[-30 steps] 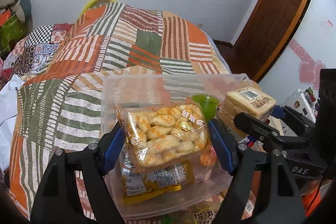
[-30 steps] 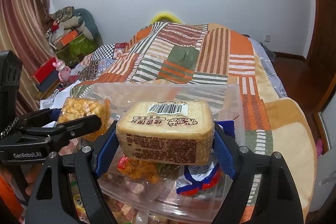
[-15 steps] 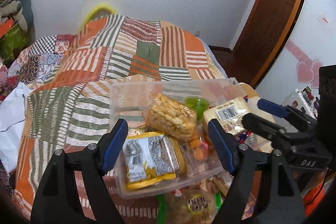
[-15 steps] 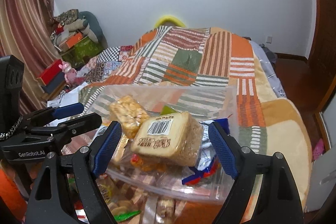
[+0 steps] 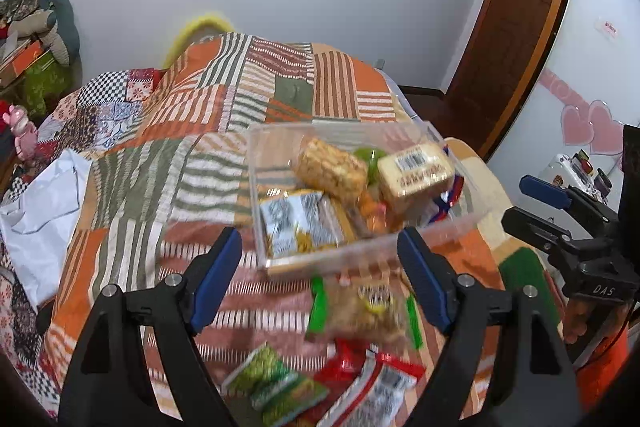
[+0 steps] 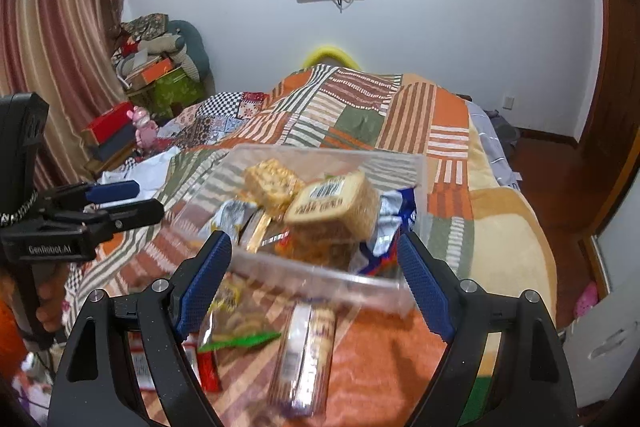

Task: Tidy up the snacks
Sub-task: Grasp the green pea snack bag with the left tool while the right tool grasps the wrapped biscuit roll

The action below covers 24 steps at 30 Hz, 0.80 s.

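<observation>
Change: I've let go of both packs; biscuit pack (image 5: 330,167) and bread pack (image 5: 416,173) now lie in the clear bin (image 5: 360,255).
Left gripper (image 5: 320,279): spread, empty.
Right gripper (image 6: 316,279): spread, empty.
Remaining: loose snacks (image 5: 360,311) on the quilt (image 5: 160,167).

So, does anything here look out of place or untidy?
Yes. Several snack packets lie loose on the bedspread in front of the clear plastic box, not inside it. In the box, the bread pack sits tilted on top of the other snacks, not flat. Both grippers are open and empty.
</observation>
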Each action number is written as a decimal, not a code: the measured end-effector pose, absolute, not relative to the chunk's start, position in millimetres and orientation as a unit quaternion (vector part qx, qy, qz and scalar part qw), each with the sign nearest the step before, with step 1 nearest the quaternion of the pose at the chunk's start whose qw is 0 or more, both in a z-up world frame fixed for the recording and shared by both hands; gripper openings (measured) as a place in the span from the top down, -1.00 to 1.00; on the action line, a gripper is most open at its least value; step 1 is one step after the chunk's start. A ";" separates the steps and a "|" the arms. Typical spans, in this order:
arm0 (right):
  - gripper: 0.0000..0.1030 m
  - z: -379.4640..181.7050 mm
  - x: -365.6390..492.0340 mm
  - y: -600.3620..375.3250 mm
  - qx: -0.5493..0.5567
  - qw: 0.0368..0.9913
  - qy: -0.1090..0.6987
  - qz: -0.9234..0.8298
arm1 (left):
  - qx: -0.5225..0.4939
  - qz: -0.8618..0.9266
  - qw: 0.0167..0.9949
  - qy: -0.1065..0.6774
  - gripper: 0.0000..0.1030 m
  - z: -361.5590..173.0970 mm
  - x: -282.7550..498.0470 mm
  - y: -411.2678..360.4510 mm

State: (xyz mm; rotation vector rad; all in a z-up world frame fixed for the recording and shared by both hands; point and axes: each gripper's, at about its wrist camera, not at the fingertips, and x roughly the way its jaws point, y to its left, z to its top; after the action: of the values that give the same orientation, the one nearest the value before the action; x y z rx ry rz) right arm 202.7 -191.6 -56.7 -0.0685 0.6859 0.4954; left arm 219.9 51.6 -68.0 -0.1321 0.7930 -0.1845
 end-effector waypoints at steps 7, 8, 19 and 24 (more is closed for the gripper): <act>-0.61 -71.9 181.6 -194.7 -0.043 0.909 0.337 0.240 | -0.088 -0.074 0.902 0.417 -0.57 -93.7 189.8 65.3; -0.61 -75.4 179.6 -194.3 -0.043 0.908 0.341 0.240 | -0.089 -0.069 0.899 0.422 -0.57 -99.9 186.4 67.4; -0.61 -127.1 181.9 -194.5 -0.040 0.885 0.403 0.229 | -0.103 -0.036 0.870 0.481 -0.57 -163.6 176.7 82.0; -0.60 -147.4 186.9 -189.5 -0.040 0.871 0.432 0.231 | -0.106 -0.043 0.864 0.491 -0.57 -178.2 184.3 80.3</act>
State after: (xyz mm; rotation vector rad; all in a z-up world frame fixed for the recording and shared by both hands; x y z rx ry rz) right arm 186.9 -189.5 -147.4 -0.0833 0.9025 0.4837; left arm 184.3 80.3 -178.2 -0.2212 1.0283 -0.0893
